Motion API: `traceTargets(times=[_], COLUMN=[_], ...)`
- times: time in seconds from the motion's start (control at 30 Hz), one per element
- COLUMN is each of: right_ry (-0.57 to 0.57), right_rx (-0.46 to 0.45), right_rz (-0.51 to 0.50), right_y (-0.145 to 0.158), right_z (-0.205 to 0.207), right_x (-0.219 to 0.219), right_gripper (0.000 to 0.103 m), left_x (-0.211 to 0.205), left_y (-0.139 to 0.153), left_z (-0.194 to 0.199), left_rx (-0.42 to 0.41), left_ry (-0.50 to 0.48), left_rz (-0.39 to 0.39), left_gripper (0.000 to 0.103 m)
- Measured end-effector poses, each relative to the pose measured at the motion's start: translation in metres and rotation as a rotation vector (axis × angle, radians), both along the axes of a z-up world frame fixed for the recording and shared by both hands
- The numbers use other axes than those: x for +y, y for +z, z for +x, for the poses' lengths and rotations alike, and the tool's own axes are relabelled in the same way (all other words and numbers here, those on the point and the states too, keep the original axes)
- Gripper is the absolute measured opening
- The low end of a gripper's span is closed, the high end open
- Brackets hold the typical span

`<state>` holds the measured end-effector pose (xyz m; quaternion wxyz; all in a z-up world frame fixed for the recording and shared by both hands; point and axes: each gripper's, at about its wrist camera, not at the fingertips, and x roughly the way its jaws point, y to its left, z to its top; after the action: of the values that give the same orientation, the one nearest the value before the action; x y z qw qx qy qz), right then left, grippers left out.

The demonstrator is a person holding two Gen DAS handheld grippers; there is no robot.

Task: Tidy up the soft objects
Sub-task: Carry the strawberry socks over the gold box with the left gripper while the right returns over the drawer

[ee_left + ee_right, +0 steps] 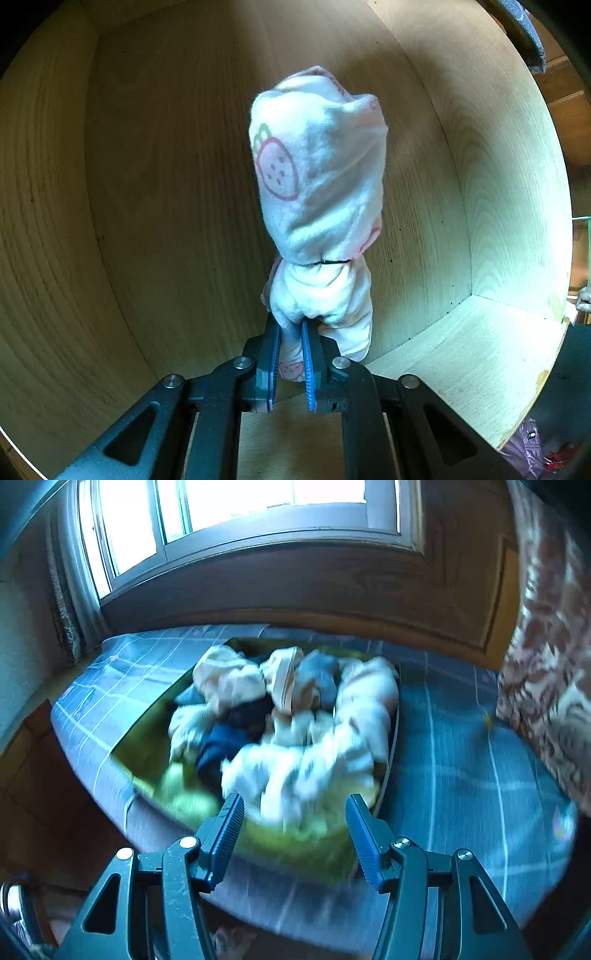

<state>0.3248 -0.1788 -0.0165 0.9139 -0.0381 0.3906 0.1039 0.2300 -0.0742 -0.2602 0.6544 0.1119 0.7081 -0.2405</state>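
From the left wrist, the left gripper [291, 332] is clenched on the lower folds of a rolled strawberry-print cloth [317, 177], white and bound with a thin black band [328, 262] near the grip. The roll extends straight ahead of the jaws into a pale wooden compartment [166, 177] whose panels close in ahead of and to both sides of the jaws. The roll appears to be inside the space, though whether its far end touches a panel I cannot tell. Nothing else lies in the compartment, so nothing blocks the placing; I judge this one item nearly stowed, lacking only the release.

From the right wrist, the right gripper [295, 812] stands released, with nothing between its jaws. Just ahead of the jaws a green tray [147, 746] sits on a blue checked bed cover [461, 768], heaped with a pile of soft items [295, 720]: white, cream, grey and dark blue pieces, blurred and tangled. Most of the sorting seems still to do. Far ahead of the jaws are a wooden wall panel and a window [240, 506]; a patterned cloth [546, 657] hangs to the right of them. The pieces overlap, so singling one out may be awkward.
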Motion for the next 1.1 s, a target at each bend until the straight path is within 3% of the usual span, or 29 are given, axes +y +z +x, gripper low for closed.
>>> traceTargets(times=[0.43, 0.93, 1.1], right_ry=[-0.012, -0.080, -0.084], right_rx=[0.104, 0.186, 0.207], right_rz=[0.029, 0.041, 0.047], right_y=[-0.068, -0.137, -0.153], right_z=[-0.095, -0.142, -0.154], right_x=[-0.024, -0.019, -0.013], right_gripper=[0.062, 0.062, 0.062], left_x=[0.005, 0.030, 0.037], left_y=[0.004, 0.027, 0.040], left_z=[-0.004, -0.014, -0.017], left_rx=[-0.017, -0.125, -0.173], left_ry=[0.015, 0.107, 0.143], left_rz=[-0.011, -0.092, -0.158], left_gripper=[0.010, 0.008, 0.007])
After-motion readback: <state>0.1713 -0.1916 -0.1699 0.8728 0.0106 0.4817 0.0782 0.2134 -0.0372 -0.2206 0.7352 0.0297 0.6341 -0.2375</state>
